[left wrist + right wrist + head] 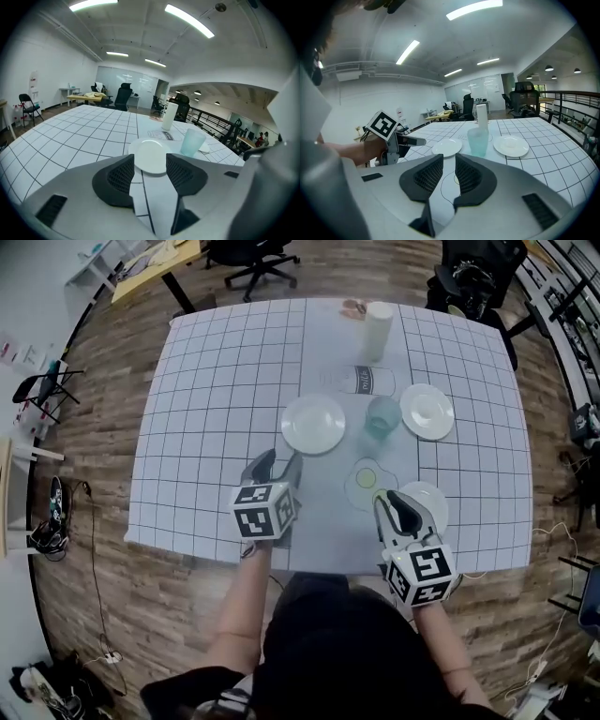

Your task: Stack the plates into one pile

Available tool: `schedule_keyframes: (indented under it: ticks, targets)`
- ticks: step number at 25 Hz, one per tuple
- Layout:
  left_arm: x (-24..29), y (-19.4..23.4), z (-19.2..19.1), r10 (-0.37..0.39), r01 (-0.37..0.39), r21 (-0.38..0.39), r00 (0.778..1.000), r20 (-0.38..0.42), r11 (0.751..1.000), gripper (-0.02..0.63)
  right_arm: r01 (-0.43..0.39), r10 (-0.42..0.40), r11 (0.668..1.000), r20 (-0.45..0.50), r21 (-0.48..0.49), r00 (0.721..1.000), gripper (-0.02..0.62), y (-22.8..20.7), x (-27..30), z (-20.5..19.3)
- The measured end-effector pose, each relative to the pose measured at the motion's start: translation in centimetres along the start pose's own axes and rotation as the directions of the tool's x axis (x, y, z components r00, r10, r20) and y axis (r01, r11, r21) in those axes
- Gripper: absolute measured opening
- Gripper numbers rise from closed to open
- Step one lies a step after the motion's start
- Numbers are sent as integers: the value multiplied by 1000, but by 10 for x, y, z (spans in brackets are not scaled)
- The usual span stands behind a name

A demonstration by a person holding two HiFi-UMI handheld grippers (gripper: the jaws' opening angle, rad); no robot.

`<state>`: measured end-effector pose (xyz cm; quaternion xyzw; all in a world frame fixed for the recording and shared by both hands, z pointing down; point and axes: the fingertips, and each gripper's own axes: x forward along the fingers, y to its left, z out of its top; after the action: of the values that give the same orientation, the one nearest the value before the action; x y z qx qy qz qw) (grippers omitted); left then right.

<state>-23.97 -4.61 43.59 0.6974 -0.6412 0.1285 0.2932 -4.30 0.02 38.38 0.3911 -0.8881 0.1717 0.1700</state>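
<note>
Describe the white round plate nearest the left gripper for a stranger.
On the white grid-lined tablecloth, find the translucent pale blue cup near the middle. The white round plate lies just left of it, ahead of the left gripper: the only plate on that side.

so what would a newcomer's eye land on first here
The two marker-cube grippers at the table's near edge: the left gripper, jaws apart, points at the middle plate. Across the gridded tablecloth the white plates lie separate, unstacked: a far-right plate right of a pale blue cup, and a near plate by the right gripper.
</note>
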Motion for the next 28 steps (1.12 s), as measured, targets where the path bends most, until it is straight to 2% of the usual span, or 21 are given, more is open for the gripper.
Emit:
schedule_keyframes:
  ticks: [7, 20, 28]
  targets:
    - [52, 29, 6, -7, 2, -97, 999, -53, 995, 221, -30, 27, 999, -70, -44, 997, 83, 1, 48, -2]
    - [96, 46, -2, -46, 22, -132, 983, -180, 991, 222, -95, 82, 992, -159, -81, 984, 83, 13, 120, -10]
    - [106, 50, -9, -67, 19, -169, 956, -285, 985, 241, -131, 119, 990, -174, -57, 977, 83, 21, 141, -10]
